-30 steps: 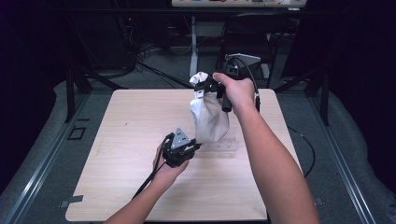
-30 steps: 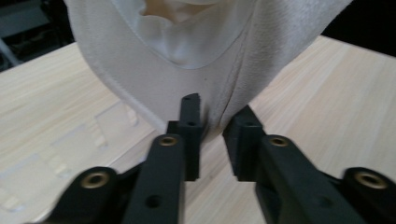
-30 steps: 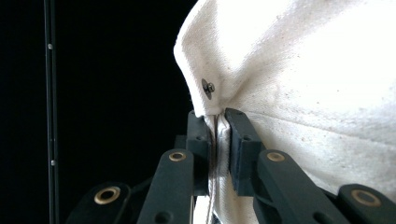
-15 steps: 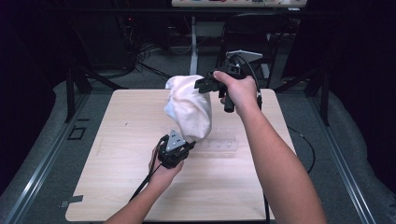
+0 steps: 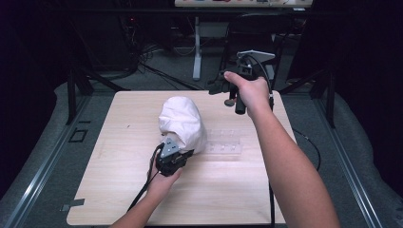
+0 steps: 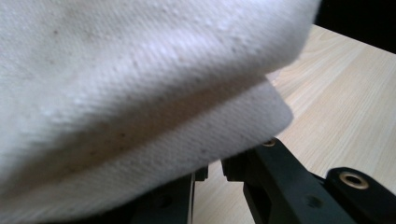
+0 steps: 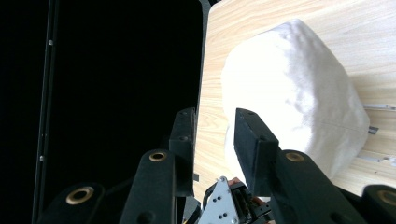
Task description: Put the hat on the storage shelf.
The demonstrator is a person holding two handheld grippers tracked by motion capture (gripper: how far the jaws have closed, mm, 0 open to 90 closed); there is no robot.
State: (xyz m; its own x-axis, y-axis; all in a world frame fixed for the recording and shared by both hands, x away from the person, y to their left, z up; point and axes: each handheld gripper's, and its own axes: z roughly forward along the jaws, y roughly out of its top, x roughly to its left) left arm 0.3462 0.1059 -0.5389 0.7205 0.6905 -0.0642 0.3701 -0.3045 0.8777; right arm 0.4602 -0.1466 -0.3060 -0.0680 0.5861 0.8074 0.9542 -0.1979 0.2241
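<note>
Since the earlier frame we have let the white cloth bag (image 5: 183,124) go from our right gripper (image 5: 219,89); it has dropped and now sits as a rounded heap on the bench (image 5: 119,190), near its middle. Nearest us, our left gripper (image 5: 186,154) holds the bag's near hem; in the left gripper view the thick folded hem (image 6: 187,140) lies across the jaws, which stand narrow around it. Just to the right of the bag, a clear plastic tray (image 5: 225,146) lies flat on the wood, touching the cloth. Farther off, our right gripper has lifted away above the bench's far edge, its jaws open with nothing between them.
</note>
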